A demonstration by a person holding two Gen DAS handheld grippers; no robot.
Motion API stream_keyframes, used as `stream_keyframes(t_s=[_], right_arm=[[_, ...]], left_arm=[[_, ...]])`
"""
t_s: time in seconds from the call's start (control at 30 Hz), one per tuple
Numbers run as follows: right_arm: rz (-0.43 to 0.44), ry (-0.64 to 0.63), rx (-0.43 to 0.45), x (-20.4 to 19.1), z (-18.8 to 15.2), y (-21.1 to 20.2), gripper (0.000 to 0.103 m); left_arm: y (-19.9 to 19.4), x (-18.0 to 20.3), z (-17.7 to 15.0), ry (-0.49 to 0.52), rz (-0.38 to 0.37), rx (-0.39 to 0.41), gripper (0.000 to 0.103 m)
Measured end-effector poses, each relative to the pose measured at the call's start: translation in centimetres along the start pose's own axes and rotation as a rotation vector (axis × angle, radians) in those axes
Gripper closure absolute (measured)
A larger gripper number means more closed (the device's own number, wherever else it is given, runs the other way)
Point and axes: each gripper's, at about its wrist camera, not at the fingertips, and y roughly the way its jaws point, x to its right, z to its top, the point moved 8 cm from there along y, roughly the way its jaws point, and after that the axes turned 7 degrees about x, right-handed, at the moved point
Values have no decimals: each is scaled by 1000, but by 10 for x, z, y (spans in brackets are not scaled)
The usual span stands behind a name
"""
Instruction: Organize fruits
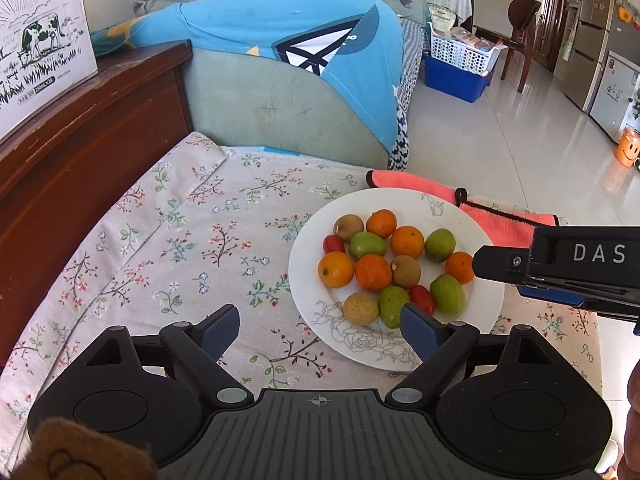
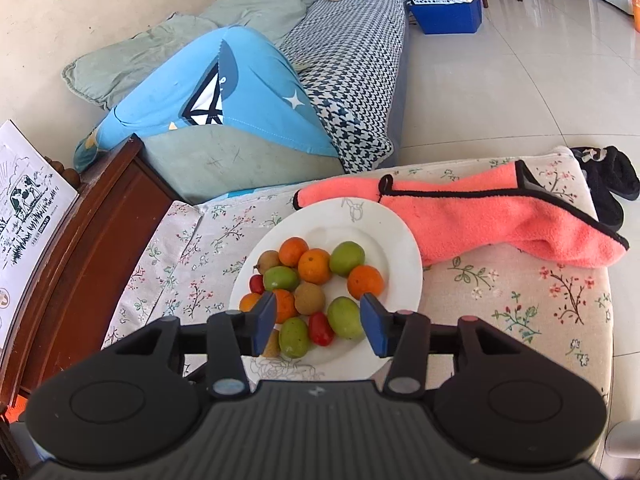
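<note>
Round white china plate (image 2: 404,240) of mixed small fruits at twelve o'clock from right gripper (image 2: 318,322), nearer; jaws apart, empty. Left gripper (image 1: 318,330) gaping wide, empty.

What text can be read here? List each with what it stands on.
"DAS" on the side of the right gripper, left wrist view; its right end is cut off by the frame.
Small print on the cow box: too small to read.
Labels in the white basket: blurred.
</note>
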Motion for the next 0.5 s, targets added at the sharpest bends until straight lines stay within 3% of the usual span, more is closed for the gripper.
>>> stream_keyframes(t_s=[0.5], right_arm=[[-93,-50,-30,9,-20,-9,46]], left_arm=[[1,-9,-4,-12,70,-46,12]])
